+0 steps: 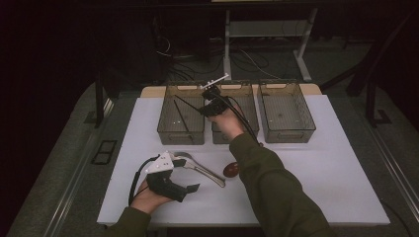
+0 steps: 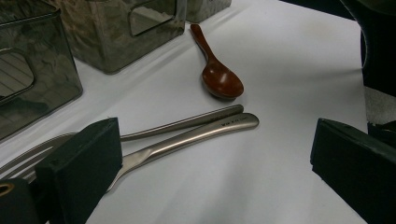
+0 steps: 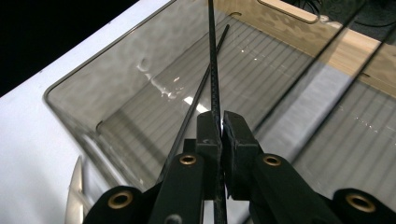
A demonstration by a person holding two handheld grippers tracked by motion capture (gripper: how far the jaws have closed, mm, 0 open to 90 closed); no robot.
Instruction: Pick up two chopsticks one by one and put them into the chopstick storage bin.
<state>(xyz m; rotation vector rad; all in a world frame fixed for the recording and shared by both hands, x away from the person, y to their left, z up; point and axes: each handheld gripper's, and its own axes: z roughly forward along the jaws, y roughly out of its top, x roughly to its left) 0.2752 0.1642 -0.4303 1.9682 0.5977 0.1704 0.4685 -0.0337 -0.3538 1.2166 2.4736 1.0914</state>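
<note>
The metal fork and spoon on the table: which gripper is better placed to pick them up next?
Probably the left. The left gripper is open and sits just beside the metal fork and spoon. The right gripper is shut on a black chopstick over the left bin.

Left hand (image 1: 148,196) lay low at the near side, palm up, cradling the left gripper (image 1: 190,189), whose jaws pointed toward the person's right and stood wide apart with nothing between them. A black cable (image 1: 136,177) looped from that gripper's rear. Right arm, in an olive sleeve (image 1: 276,187), reached forward and across, well ahead of the left gripper. Right hand (image 1: 228,123) held the right gripper (image 1: 203,110) raised, jaws directed to the person's left. In the right gripper view, these jaws were pressed together on a thin black rod (image 3: 214,88) running up beyond their tips.
</note>
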